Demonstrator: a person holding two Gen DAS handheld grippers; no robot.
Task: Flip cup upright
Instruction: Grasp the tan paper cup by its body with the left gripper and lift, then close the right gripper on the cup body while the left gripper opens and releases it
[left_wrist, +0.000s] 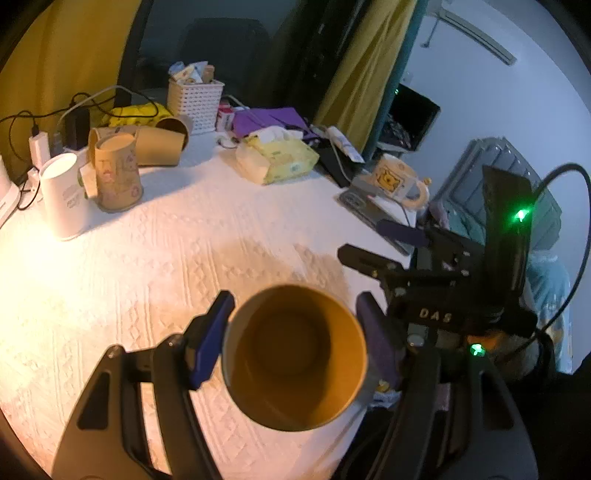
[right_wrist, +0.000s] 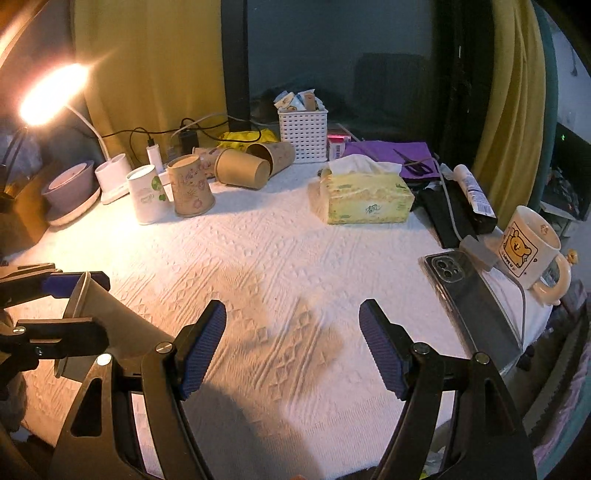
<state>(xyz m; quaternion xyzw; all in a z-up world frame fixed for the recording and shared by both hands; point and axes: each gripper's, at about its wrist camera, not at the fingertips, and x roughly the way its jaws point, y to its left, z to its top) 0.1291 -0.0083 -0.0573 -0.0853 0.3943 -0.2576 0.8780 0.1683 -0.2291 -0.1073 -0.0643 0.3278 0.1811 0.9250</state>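
Observation:
My left gripper (left_wrist: 293, 325) is shut on a brown paper cup (left_wrist: 295, 354), its open mouth facing the camera, held over the white tablecloth (left_wrist: 166, 258). In the right wrist view the same cup (right_wrist: 99, 325) shows at the left edge, tilted, between the left gripper's blue pads (right_wrist: 74, 282). My right gripper (right_wrist: 291, 343) is open and empty above the cloth near the front edge; it also shows at the right of the left wrist view (left_wrist: 373, 243).
At the back left stand a white cup (right_wrist: 146, 199) and a patterned cup (right_wrist: 190, 188) upside down, with two brown cups (right_wrist: 243, 168) lying on their sides. A tissue box (right_wrist: 364, 197), white basket (right_wrist: 303, 134), phone (right_wrist: 469, 295), bear mug (right_wrist: 528, 247) and lamp (right_wrist: 51, 94) surround the cloth.

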